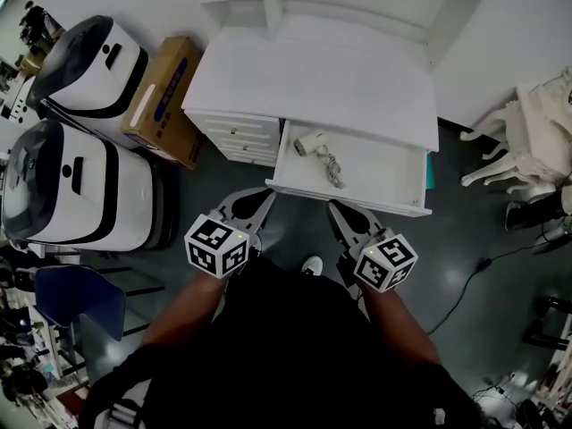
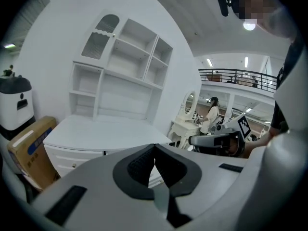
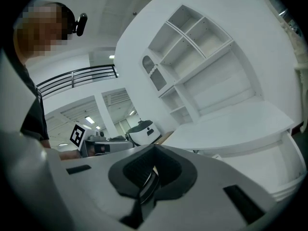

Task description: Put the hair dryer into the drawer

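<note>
Here, the left gripper [image 1: 265, 194] and the right gripper [image 1: 333, 206] are held side by side in the lower centre of the head view, both pointed toward the open drawer [image 1: 386, 170] and neither touching it. In the right gripper view, the right gripper [image 3: 154, 148] is seen with its jaws pressed together and nothing caught between them. In the left gripper view, the left gripper [image 2: 154, 147] is shown with its tips meeting; only a thin sliver of light is left lower down between the pads, so the jaws appear closed, and nothing is gripped. The hair dryer [image 1: 310, 143] is found lying inside the drawer, toward its left end, with its cord [image 1: 332, 167] trailing down across the drawer floor. It is well apart from both grippers. The drawer is pulled out from beneath the white desk [image 1: 313, 79], which fills the upper centre of the frame.
</note>
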Tool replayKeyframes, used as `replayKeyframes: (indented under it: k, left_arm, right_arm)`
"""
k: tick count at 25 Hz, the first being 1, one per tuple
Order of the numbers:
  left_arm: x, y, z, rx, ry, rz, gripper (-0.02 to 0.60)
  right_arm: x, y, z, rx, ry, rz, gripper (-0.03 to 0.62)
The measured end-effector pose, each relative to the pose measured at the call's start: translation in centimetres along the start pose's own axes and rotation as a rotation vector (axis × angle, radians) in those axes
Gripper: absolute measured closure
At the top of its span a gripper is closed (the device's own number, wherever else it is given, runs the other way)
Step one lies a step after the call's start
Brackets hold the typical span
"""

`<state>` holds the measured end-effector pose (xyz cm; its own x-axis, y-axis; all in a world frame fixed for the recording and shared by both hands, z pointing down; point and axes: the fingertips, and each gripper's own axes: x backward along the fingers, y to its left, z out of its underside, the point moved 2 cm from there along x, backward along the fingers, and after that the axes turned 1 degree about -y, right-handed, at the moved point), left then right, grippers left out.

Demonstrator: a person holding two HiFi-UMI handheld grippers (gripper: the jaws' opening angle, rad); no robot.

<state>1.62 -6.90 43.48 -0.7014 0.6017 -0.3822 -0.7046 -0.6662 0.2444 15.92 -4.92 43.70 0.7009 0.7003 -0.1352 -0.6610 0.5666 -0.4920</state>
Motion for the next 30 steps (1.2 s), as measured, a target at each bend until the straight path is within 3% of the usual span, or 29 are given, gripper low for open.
replayKeyframes:
  k: [15,30]
  left_arm:
    - [2.2,6.3,-1.9,-0.047,-0.008,0.11,0.572]
    - [2.4,7.1,-0.8,-0.046,0.016,0.22,0.572]
  right_arm:
    - [-5.9,3.2,0.4,0.006,-0.041,0.128,0.569]
    - [-7.4,4.7,1.7,0.004,-0.032,0.223,0.569]
